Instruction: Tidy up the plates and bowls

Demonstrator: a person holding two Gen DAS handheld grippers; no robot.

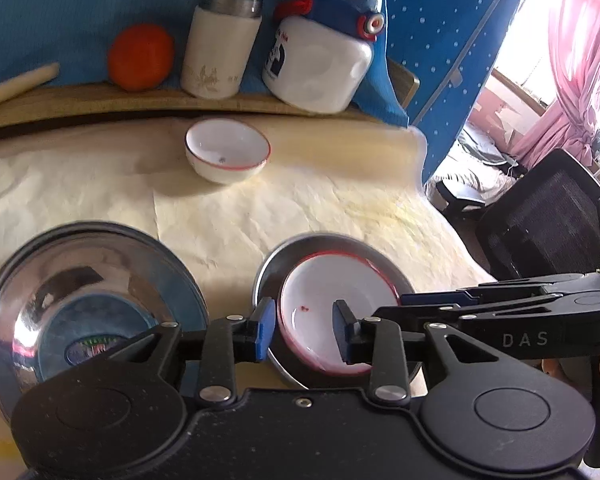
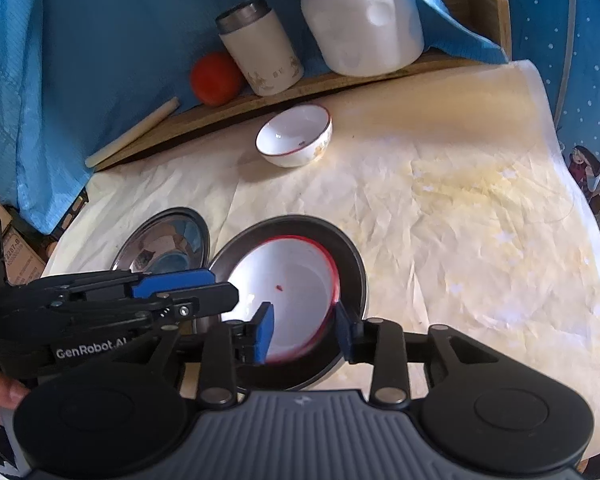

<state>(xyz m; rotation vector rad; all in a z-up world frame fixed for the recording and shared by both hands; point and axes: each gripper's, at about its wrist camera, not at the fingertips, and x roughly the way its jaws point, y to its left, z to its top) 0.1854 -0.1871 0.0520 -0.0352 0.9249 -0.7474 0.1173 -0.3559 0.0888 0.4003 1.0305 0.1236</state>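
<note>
Steel plate (image 2: 352, 264): carries white red-rimmed plate (image 2: 296, 280).
Left gripper (image 1: 305, 330): jaws apart astride plate's rim, gripping nothing.
Right gripper (image 2: 305, 330): likewise.
Paper-covered table (image 2: 480, 220): clear rightward.

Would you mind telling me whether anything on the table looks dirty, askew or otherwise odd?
Yes: the white red-rimmed plate nested in the metal plate carries a small red speck near its middle. The white bowl also shows a tiny dark fleck inside. Nothing looks spilled or broken.

Left gripper (image 1: 305, 330): black linkage arms, silver pivot screws, blue pads on its fingers (image 1: 265, 330), speckled black housing. Right gripper (image 2: 305, 330): identical arms, ribbed grey housing. White lettering "DAS" and "GenRobot.AI" marks the sides of the grippers.
</note>
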